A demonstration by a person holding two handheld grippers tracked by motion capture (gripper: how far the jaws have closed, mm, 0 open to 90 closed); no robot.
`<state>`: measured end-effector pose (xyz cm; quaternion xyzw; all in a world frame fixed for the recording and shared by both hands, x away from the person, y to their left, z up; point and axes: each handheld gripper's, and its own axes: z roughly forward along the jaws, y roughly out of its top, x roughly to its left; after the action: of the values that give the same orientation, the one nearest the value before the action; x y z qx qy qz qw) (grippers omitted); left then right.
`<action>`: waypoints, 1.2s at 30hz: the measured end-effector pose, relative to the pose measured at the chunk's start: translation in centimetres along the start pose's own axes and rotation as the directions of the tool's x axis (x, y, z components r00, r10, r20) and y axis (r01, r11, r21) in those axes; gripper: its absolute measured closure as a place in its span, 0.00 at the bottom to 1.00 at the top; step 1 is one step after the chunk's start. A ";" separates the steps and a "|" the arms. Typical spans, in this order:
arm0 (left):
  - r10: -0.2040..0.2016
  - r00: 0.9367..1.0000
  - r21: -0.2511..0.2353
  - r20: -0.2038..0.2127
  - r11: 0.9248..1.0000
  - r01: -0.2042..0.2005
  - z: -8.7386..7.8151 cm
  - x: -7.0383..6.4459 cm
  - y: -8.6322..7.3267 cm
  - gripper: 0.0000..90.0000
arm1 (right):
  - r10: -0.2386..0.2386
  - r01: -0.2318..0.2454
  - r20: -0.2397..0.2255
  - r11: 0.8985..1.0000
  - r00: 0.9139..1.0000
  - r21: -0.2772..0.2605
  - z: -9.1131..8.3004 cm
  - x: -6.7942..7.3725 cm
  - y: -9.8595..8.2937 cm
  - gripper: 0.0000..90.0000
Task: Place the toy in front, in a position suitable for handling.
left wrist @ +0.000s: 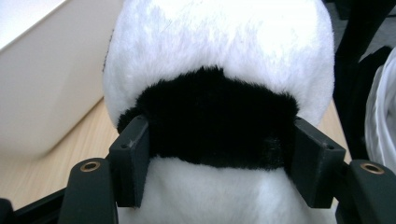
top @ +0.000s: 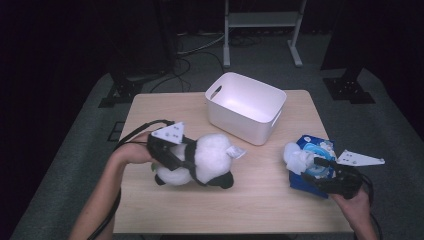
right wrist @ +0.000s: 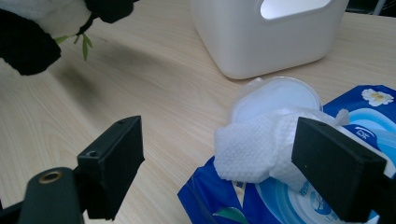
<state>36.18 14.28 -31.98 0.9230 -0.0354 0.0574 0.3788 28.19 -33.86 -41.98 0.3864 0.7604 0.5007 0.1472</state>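
High view: my left gripper (top: pixel 187 160) hugs a toy panda (top: pixel 205 162) around its middle, on the counter (top: pixel 165 107) just in front of the white bin (top: pixel 245 107). My right gripper (top: pixel 330 172) is over a blue pack of wipes (top: pixel 312 167) at the right edge, well apart from the panda. I think the job now is to get the panda into the bin. To do it well I should lift straight up, go over the rim, and let go only when the toy is above the hollow.

Left gripper view: my jaws pinch the panda's black band, one on each side. The fur is soft and fluffy, white above and below, black in the middle. It squashes easily, so I should squeeze firmly but not crush it. The bin's smooth wall (left wrist: pixel 42 79) stands close by on the left.

Right gripper view: my jaws are spread wide and hold nothing. One jaw is over the bare wood and the other over the pack (right wrist: pixel 299 196). A bumpy white wipe (right wrist: pixel 252 149) sticks out of the round lid (right wrist: pixel 275 98), which is flipped open. The pack looks shiny and crinkly. The bin (right wrist: pixel 261 42) is hard plastic with round corners and a handle hole. A black panda paw (right wrist: pixel 28 46) shows at the top left.
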 end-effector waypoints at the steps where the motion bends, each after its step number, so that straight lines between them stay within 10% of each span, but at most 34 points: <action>1: 0.005 1.000 -0.005 0.010 1.000 -0.005 0.7 0.1 0.6 0.35 | 0.001 -0.001 0.000 1.000 1.000 0.001 0.0 0.0 0.0 0.17; 9: -0.034 0.996 -0.010 0.083 0.999 0.035 6.8 0.2 3.2 0.35 | -0.010 0.010 -0.002 1.000 1.000 0.007 0.0 0.1 0.0 0.17; 19: -0.085 0.994 0.100 0.067 0.992 0.078 11.5 -1.2 1.8 0.32 | -0.017 0.017 -0.004 1.000 1.000 0.022 0.3 0.0 -0.1 0.17; 36: -0.148 0.987 -0.034 0.061 0.988 0.150 8.7 -1.0 1.8 0.18 | -0.028 0.028 0.000 0.999 1.000 0.045 1.0 0.4 -0.1 0.17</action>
<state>35.66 6.89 -37.06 0.9168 0.0215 0.0012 0.3987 28.50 -32.98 -42.43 0.3790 0.7768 0.4812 0.1460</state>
